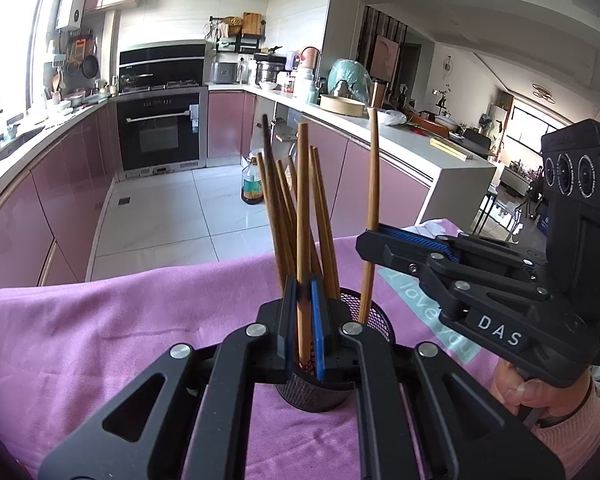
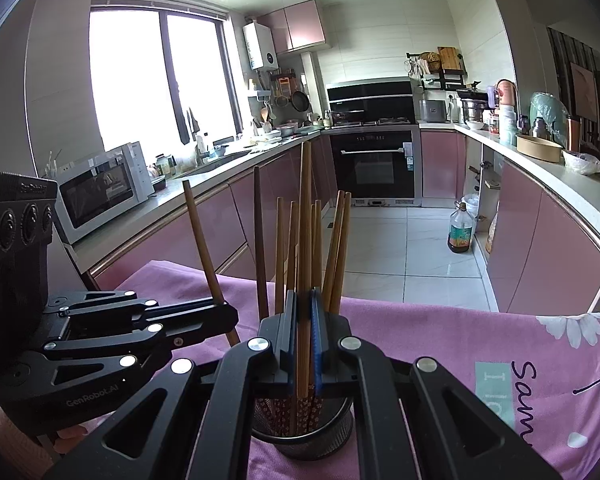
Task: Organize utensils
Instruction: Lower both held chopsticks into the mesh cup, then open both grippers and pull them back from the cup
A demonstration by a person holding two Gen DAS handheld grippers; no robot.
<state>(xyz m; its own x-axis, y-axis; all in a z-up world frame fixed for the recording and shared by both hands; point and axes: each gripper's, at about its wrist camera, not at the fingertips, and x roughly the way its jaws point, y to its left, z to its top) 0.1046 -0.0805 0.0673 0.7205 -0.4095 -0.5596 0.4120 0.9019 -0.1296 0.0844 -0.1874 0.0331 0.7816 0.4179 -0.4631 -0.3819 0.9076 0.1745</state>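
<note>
A black mesh holder stands on the pink cloth and holds several brown wooden chopsticks. My left gripper is shut on one upright chopstick whose lower end is in the holder. My right gripper is shut on another chopstick over the holder. In the left wrist view the right gripper comes in from the right with its chopstick. In the right wrist view the left gripper comes in from the left with its chopstick.
The pink cloth covers the table, with white flowers and lettering at the right. Beyond the table's far edge lie the tiled kitchen floor, pink cabinets, an oven and an oil bottle on the floor.
</note>
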